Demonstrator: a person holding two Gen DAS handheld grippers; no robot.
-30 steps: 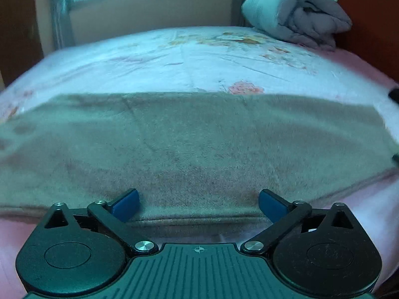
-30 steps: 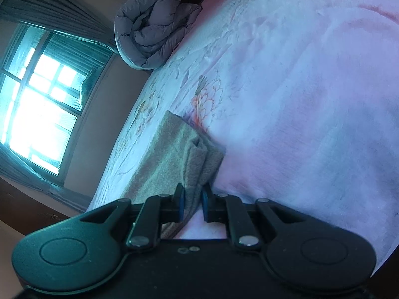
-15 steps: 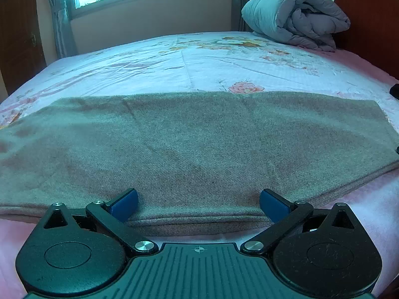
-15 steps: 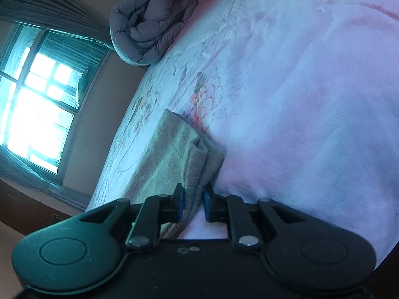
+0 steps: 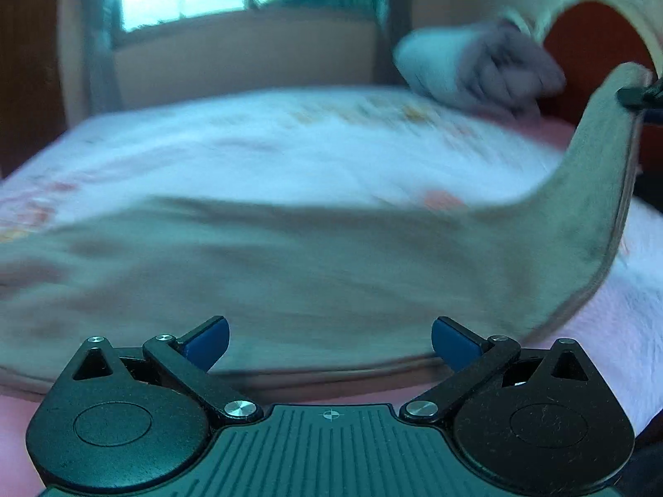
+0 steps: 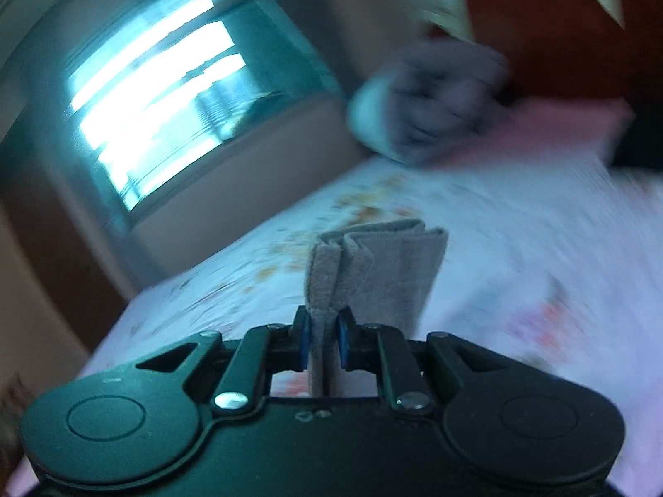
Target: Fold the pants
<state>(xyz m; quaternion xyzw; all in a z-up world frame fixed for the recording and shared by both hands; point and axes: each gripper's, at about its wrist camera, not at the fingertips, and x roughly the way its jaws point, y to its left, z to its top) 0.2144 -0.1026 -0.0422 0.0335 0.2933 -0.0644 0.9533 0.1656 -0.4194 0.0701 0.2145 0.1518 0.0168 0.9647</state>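
Right up close, the left gripper [image 5: 330, 341] sits with its blue pads spread wide and nothing between them, poised at the near long edge of the pants [image 5: 290, 273]. That grey-brown cloth lies across the bed [image 5: 248, 153], its long axis running left to right across the left wrist view, most of it flat on the sheet.

Over to the right gripper [image 6: 322, 337]: pads pinched in tight on a bunched end of the pants [image 6: 373, 273], folds of fabric standing up just past the fingertips. In the left view that same end rises off the mattress at the far right, curling up to a dark tip at the frame edge that is probably the right gripper [image 5: 640, 97], though blur makes that hard to swear to.

So the raised end is with the right hand, and the flat length stretches away to the left. To my eye, the fold turns on carrying that end leftward along the long axis, over the part lying flat; the left hand is nearer the middle and looks placed to steady it.

Further back, a rolled grey quilt [image 5: 485, 70] sits by the headboard [image 5: 596, 41], and a bright window [image 6: 157, 116] beyond.
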